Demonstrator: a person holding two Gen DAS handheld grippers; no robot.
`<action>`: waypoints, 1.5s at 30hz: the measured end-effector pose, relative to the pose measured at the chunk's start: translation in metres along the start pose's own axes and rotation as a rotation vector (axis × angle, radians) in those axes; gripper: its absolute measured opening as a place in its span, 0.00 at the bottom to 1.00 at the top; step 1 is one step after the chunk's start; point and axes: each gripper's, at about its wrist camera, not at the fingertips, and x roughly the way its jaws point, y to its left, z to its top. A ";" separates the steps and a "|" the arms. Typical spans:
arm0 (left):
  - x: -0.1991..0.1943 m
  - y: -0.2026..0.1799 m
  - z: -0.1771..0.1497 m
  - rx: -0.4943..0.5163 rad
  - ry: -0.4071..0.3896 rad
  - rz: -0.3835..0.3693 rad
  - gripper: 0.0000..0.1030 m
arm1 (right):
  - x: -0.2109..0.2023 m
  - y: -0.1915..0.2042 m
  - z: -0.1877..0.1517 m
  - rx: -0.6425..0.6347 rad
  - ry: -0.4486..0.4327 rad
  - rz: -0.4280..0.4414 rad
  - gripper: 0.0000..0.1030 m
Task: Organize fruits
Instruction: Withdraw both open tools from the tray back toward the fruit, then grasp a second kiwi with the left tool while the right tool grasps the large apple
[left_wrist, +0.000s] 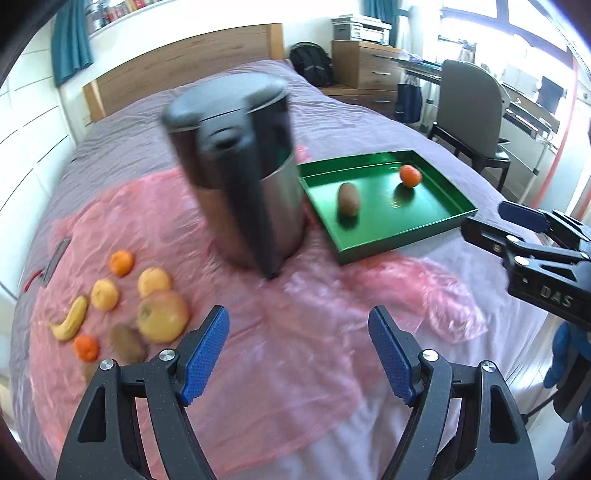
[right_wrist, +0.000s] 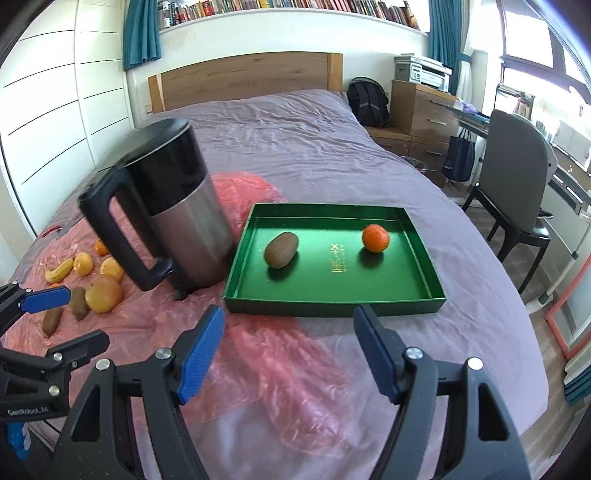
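Observation:
A green tray (right_wrist: 332, 301) (left_wrist: 388, 245) lies on the bed and holds a kiwi (right_wrist: 281, 249) (left_wrist: 349, 199) and a tangerine (right_wrist: 375, 238) (left_wrist: 410, 175). Loose fruit lies on pink plastic at the left: a banana (left_wrist: 70, 323) (right_wrist: 59, 270), a large apple (left_wrist: 162, 320) (right_wrist: 103, 294), several tangerines (left_wrist: 121, 263) and kiwis (left_wrist: 127, 343) (right_wrist: 51, 320). My left gripper (left_wrist: 299, 354) is open and empty above the plastic, right of the fruit. My right gripper (right_wrist: 290, 350) is open and empty, just in front of the tray.
A black and steel kettle (left_wrist: 240, 166) (right_wrist: 173, 210) stands between the loose fruit and the tray. The pink plastic sheet (right_wrist: 266, 369) covers the near bed. A chair (right_wrist: 517, 177) and desk stand at the right, beyond the bed edge.

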 end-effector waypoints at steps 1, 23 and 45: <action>-0.004 0.007 -0.005 -0.013 -0.001 0.011 0.71 | -0.003 0.007 -0.003 -0.006 -0.001 0.008 0.63; -0.016 0.235 -0.147 -0.382 0.004 0.283 0.71 | 0.004 0.209 -0.051 -0.224 0.027 0.267 0.63; 0.062 0.295 -0.164 -0.493 0.038 0.281 0.71 | 0.161 0.294 -0.015 -0.253 0.094 0.288 0.78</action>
